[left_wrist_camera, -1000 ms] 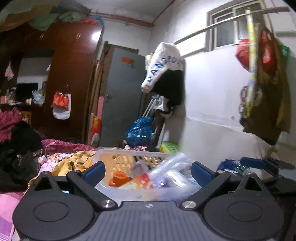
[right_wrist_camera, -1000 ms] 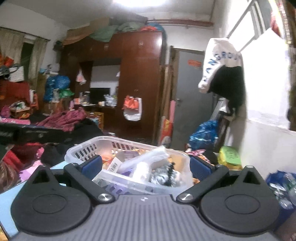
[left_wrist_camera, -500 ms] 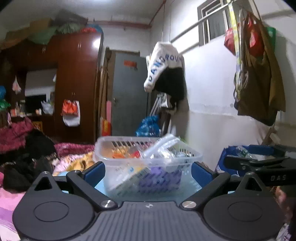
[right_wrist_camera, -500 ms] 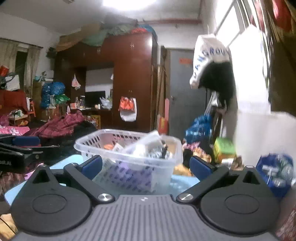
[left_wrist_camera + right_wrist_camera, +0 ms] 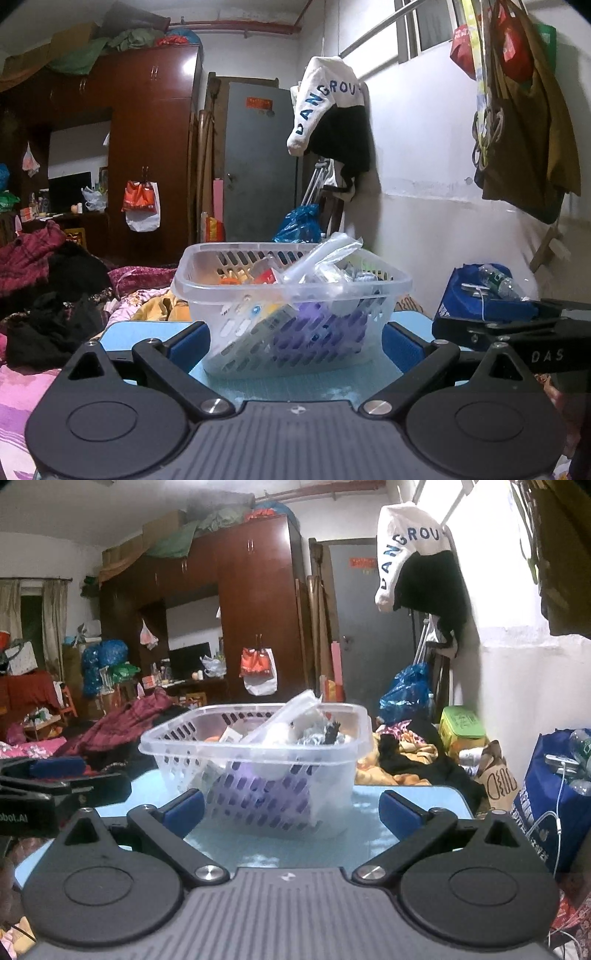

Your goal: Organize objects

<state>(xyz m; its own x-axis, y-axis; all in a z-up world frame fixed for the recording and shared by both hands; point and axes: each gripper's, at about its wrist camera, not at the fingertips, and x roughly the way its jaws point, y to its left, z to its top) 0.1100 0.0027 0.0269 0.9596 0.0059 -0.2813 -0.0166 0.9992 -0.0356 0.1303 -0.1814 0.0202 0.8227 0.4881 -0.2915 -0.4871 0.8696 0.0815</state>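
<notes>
— Cluttered bedroom all round, but what is seen at the jaws themselves?

— On the left gripper (image 5: 295, 338) the blue pads (image 5: 190, 341) are held wide apart, with nothing pinched between them. The right gripper (image 5: 291, 808) is spread just as wide and is likewise empty.

— And where is the basket placed?

— The clear slotted basket (image 5: 291, 291) is set on a light blue table (image 5: 147, 328), framed between the pads in both wrist views, though it is not touched by either gripper. It is filled with loose items — a clear plastic packet (image 5: 321, 254) is propped up above the rim, an orange piece (image 5: 229, 281) is seen near the back, and something purple (image 5: 317, 325) is visible through the slots. What each item is cannot be told exactly.

— Is either gripper caught by the other's camera?

— Yes: the right one is seen at the right edge of the left view, the left one at the left edge of the right view, both low beside the table.

— Further out?

— A dark wooden wardrobe (image 5: 258, 609) and a grey door (image 5: 258, 158) are seen behind, a white and black garment (image 5: 332, 118) is hung on the wall, and piled clothes (image 5: 48, 280) are spread to the left. A blue bag (image 5: 550, 801) is stood at the right.
</notes>
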